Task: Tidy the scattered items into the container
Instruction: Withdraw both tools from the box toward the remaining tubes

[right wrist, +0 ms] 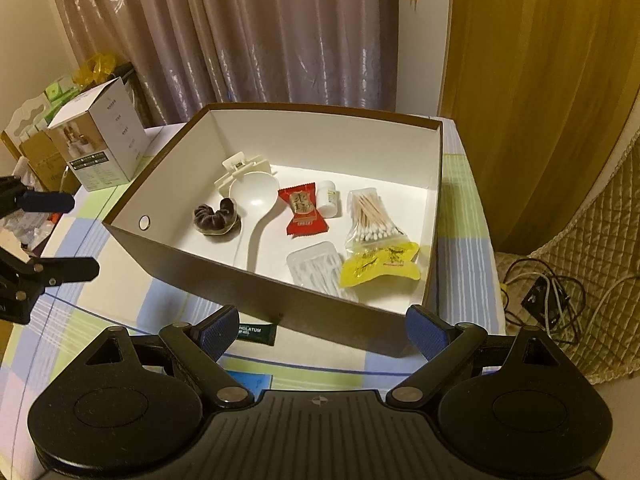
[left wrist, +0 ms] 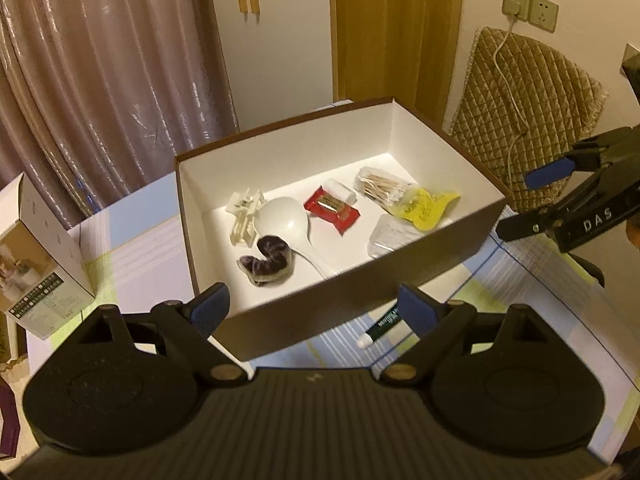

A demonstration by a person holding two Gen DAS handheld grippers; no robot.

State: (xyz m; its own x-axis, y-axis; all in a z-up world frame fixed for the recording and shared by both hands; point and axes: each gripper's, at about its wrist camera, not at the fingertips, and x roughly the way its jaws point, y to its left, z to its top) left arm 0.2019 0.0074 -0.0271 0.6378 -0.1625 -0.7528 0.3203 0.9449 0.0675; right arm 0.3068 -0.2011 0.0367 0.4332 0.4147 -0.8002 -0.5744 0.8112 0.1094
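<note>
A brown box with a white inside [left wrist: 404, 132] [right wrist: 320, 128] stands on the checked tablecloth. It holds a white spoon [left wrist: 286, 212] [right wrist: 256, 196], a purple scrunchie [left wrist: 268, 260] [right wrist: 218, 218], a white hair clip [left wrist: 242, 216], a red sachet [left wrist: 332, 208] [right wrist: 306, 210], cotton swabs [left wrist: 380, 186] [right wrist: 370, 216], a yellow packet [left wrist: 430, 206] [right wrist: 380, 262] and a clear case [right wrist: 316, 266]. A green and white tube [left wrist: 386, 326] [right wrist: 256, 333] lies on the cloth outside the box's near wall. My left gripper [left wrist: 314, 314] and right gripper [right wrist: 322, 334] are both open and empty, just in front of the box.
A white carton [left wrist: 36, 248] [right wrist: 100, 140] stands left of the box. A quilted cushion [left wrist: 532, 120] and a charger cable [right wrist: 548, 296] lie to the right. Curtains hang behind. The table edge runs close on the right.
</note>
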